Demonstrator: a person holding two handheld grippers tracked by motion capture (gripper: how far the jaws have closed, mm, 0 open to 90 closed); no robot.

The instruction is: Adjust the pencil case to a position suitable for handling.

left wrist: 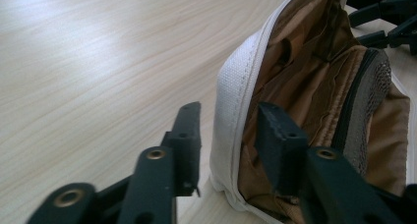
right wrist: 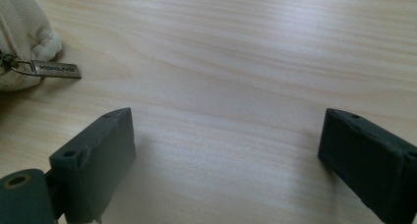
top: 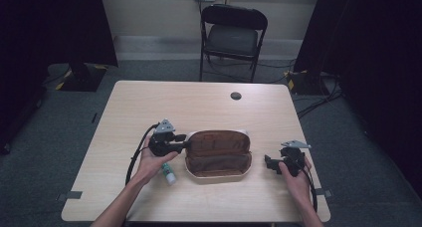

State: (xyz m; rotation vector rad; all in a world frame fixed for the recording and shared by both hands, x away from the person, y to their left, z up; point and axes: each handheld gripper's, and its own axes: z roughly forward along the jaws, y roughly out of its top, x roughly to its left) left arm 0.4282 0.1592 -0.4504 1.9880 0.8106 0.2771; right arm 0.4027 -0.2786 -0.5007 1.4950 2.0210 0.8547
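An open pencil pouch (top: 219, 157), cream outside and brown inside, lies at the middle of the table (top: 199, 105). My left gripper (top: 186, 143) is at its left end. In the left gripper view the jaws straddle the pouch's white zipper rim (left wrist: 231, 101), one finger (left wrist: 189, 135) outside and the other finger (left wrist: 275, 140) inside against the brown lining (left wrist: 314, 81). A gap shows between the outer pad and the fabric, so my left gripper (left wrist: 229, 111) is open. My right gripper (top: 267, 163) rests right of the pouch. Seen from its own camera, my right gripper (right wrist: 228, 126) is wide open over bare wood, with nothing between its fingers.
A small white tube with a green cap (top: 168, 173) lies by the left hand. The pouch's metal zipper pull (right wrist: 54, 68) rests on the wood beside its cream end (right wrist: 22, 32). A round cable hole (top: 236, 95) sits near the far edge. A black folding chair (top: 233, 33) stands behind the table.
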